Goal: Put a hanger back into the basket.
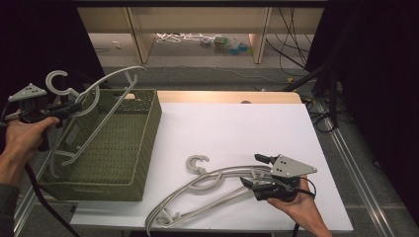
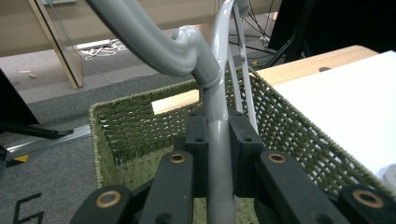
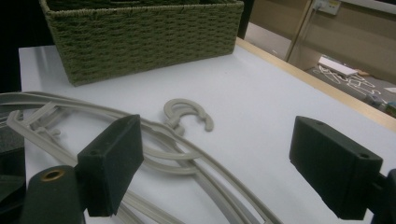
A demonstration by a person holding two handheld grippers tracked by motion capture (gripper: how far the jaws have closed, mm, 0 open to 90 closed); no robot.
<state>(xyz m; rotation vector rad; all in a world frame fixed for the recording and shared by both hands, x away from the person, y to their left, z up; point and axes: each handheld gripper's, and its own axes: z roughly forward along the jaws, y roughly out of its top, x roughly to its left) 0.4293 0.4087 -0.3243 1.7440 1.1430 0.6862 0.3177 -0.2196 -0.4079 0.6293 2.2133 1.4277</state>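
Note:
My left gripper (image 1: 73, 106) is shut on the neck of a grey plastic hanger (image 1: 106, 81), holding it tilted over the green woven basket (image 1: 146, 129). In the left gripper view both pads (image 2: 198, 140) press on the hanger's stem (image 2: 218, 140) above the basket (image 2: 285, 122). My right gripper (image 1: 256, 172) rests open near the table's front edge, beside a pair of pale hangers (image 1: 207, 185) lying flat on the white table (image 1: 237, 123). The right gripper view has the open gripper (image 3: 217, 165) over those hangers, whose hook (image 3: 187, 112) lies in front of the basket (image 3: 140, 37).
The basket stands at the table's left end, reaching past the white top. A wooden strip (image 1: 222, 96) edges the far side. Beyond it are grey floor, shelf legs (image 1: 141, 34) and loose cables (image 1: 291, 54). Dark stands rise at the right (image 1: 336, 74).

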